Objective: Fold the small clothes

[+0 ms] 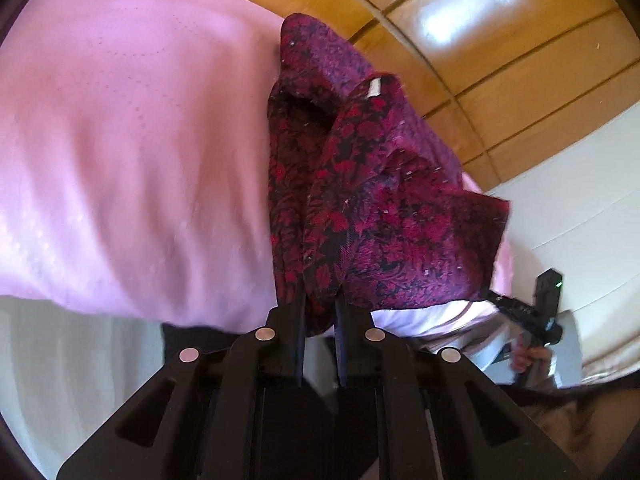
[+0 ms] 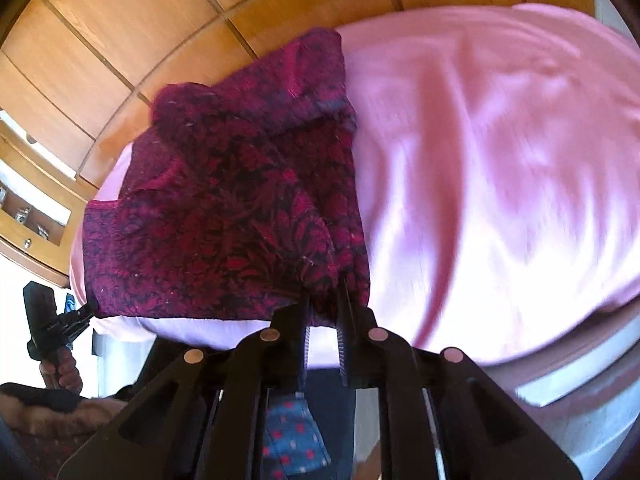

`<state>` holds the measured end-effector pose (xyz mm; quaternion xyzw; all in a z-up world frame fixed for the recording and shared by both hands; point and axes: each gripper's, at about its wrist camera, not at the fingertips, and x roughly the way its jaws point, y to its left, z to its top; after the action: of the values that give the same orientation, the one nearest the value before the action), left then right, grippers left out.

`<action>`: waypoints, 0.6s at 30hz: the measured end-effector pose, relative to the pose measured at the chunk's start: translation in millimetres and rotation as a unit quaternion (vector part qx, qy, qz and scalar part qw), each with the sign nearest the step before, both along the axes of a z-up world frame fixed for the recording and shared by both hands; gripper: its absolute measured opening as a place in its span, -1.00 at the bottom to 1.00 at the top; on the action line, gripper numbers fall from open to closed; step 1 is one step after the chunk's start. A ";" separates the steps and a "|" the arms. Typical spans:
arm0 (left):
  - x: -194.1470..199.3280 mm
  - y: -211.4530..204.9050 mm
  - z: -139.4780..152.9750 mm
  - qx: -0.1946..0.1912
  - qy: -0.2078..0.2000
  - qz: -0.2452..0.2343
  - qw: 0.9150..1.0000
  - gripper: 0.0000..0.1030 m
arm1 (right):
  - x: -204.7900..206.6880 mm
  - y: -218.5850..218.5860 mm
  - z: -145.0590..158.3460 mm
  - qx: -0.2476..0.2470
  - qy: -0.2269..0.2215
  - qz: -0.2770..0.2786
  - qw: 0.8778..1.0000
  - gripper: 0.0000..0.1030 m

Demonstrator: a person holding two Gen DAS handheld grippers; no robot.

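A small dark red and purple patterned garment [image 1: 376, 208] lies bunched near the edge of a bed with a pink sheet [image 1: 132, 152]. My left gripper [image 1: 320, 304] is shut on the garment's near edge. In the right wrist view the same garment [image 2: 224, 216] spreads over the pink sheet [image 2: 500, 160], and my right gripper [image 2: 324, 300] is shut on its near corner. The right gripper also shows at the far right of the left wrist view [image 1: 532, 308], and the left gripper at the far left of the right wrist view [image 2: 60, 320].
Wooden panelled wardrobe doors [image 1: 500, 40] stand behind the bed. A wooden shelf unit with small items [image 2: 28, 208] is at the left in the right wrist view. A blue dotted cloth [image 2: 292, 436] shows below the right gripper.
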<state>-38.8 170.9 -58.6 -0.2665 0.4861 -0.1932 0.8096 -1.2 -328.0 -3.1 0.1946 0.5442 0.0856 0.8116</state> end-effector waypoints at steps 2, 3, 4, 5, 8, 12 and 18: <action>7.3 1.3 4.6 0.013 -0.006 0.007 1.000 -0.72 | 1.8 3.0 1.9 -0.012 -0.001 0.001 1.000 -0.75; 13.8 3.0 10.2 0.016 -0.014 0.010 1.000 -0.68 | 7.1 6.6 5.3 -0.020 -0.005 0.002 1.000 -0.70; 18.0 4.9 14.1 0.022 -0.022 0.012 0.999 -0.57 | 11.3 9.7 9.1 -0.027 -0.012 0.003 1.000 -0.54; 19.5 7.4 19.3 0.032 -0.036 0.014 0.999 -0.43 | 14.1 11.8 14.2 -0.035 -0.023 0.005 0.999 -0.38; 34.2 7.7 35.8 0.054 -0.070 0.014 0.996 -0.14 | 26.4 23.0 34.9 -0.062 -0.068 0.009 0.996 -0.10; 55.4 -1.4 44.3 0.079 -0.093 -0.007 0.993 -0.14 | 48.3 48.9 52.9 -0.098 -0.120 0.037 0.987 0.05; 82.3 -22.0 39.0 0.089 -0.100 -0.029 0.991 0.00 | 82.0 77.2 50.9 -0.156 -0.149 0.069 0.974 0.05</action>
<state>43.5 148.8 -19.7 -0.1582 0.4252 -0.1982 0.8688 80.8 -250.8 47.7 0.0127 0.4362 0.0834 0.8959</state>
